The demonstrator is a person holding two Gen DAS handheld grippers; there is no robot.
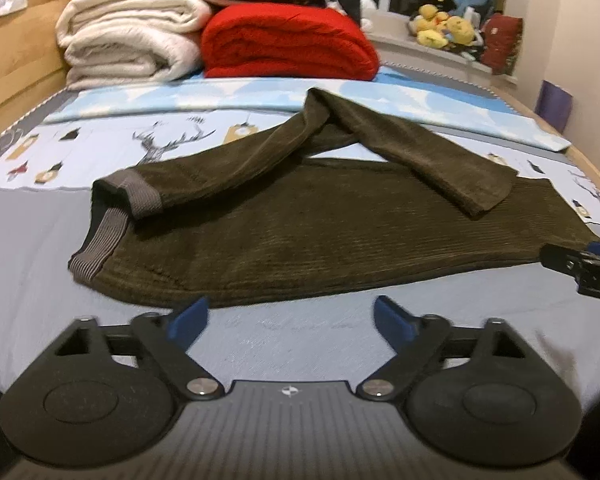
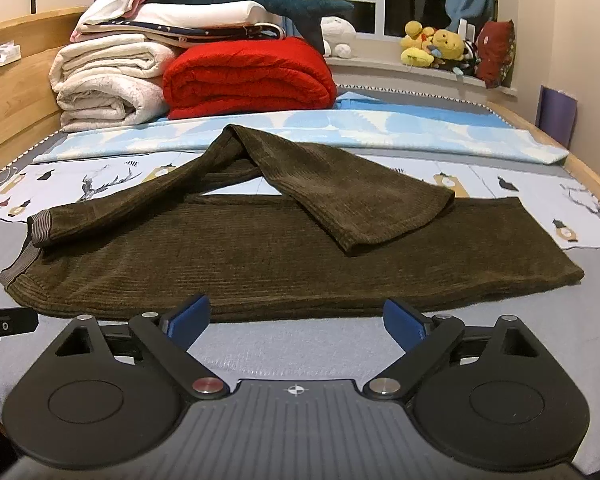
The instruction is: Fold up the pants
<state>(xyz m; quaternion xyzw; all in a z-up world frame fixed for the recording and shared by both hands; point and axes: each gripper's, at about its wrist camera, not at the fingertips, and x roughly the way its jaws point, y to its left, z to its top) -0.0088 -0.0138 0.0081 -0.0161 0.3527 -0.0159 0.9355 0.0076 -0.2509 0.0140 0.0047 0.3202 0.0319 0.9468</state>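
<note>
— Where are the pants?
— The brown corduroy pants lie flat on the bed, just ahead of both claws. The waistband points left, one leg runs straight to the right, and the other leg is doubled back over it in a peak.

— And the claws?
— The left gripper is spread wide, blue pads apart, holding nothing, with the near edge of the pants just past its tips. The right gripper is equally spread and empty, the same edge just beyond it.

— What's farther out?
— Beyond the pants, ahead and to the left, a red blanket sits beside a stack of white blankets. A plush shark lies on top. Yellow stuffed toys sit on the windowsill, far ahead to the right.
</note>
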